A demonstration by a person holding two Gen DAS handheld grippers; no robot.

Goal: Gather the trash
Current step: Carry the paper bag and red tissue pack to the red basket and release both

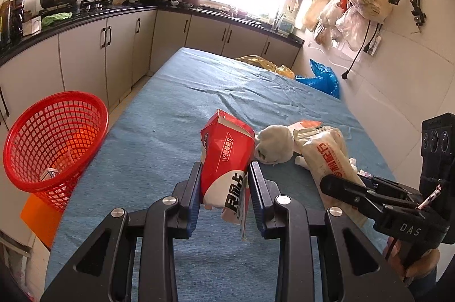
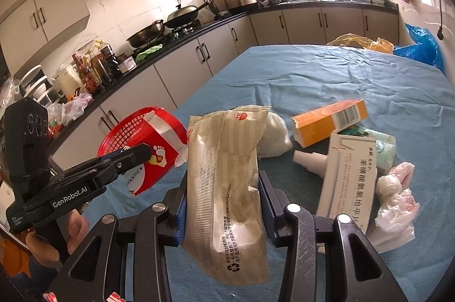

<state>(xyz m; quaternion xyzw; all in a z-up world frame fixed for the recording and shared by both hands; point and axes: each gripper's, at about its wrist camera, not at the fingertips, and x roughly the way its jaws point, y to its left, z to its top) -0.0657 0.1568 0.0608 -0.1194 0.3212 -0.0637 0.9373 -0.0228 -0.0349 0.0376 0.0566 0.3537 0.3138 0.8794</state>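
Red-and-white crushed cardboard carton (image 1: 226, 160) sits clamped in my left claw (image 1: 224, 174) at lower centre, long axis running away from me, torn end far. My right claw (image 2: 223, 182) grips a beige crinkled plastic wrapper (image 2: 227, 188), lengthwise likewise. Red mesh basket (image 1: 54, 143) waits at left.

"GenRobot.AI" reads white along the left tongs (image 2: 136, 152); "DAS" marks the right tongs (image 1: 327, 182); "PBAT+PLA" runs down the cream wrapper (image 2: 227, 188); "YANTIE" on the red carton (image 2: 153, 160).
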